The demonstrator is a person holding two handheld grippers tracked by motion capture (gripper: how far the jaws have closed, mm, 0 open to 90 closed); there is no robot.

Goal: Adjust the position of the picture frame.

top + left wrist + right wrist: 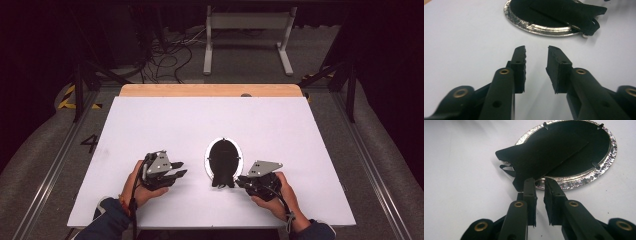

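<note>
Surface: white table (150, 125).
Left gripper (181, 169): level, jaws apart, empty.
Right gripper (239, 180): jaws slightly apart beside oval frame (207, 159).

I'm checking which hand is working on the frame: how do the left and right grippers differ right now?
The left gripper sits apart from the oval picture frame, jaws open over bare table; the right gripper is at the frame's black back stand, by its lower edge. The left's jaws gape wider than the right's. Both have black jaws holding nothing and rest low over the white table.
</note>
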